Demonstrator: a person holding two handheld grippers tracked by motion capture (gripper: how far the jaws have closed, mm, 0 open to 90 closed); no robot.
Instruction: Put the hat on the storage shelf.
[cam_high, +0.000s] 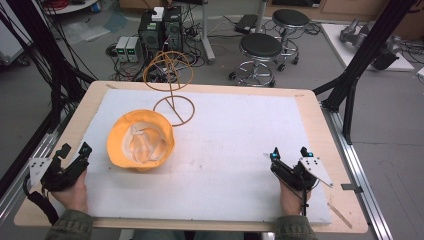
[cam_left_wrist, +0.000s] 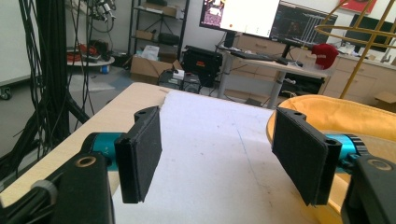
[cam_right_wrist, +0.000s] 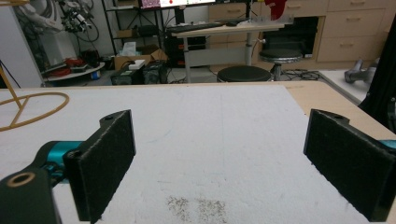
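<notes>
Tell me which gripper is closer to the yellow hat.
The left gripper: the yellow hat lies just beside its fingers, while the right gripper sits far across the white mat.

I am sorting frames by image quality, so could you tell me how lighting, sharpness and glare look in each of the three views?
High view: even, soft light, slightly grainy; the yellow hat and wire stand read clearly. Left gripper view: the near left gripper is soft, and the monitor behind is blown out. Right gripper view: the right gripper is a little blurred, the white mat bright without glare.
</notes>
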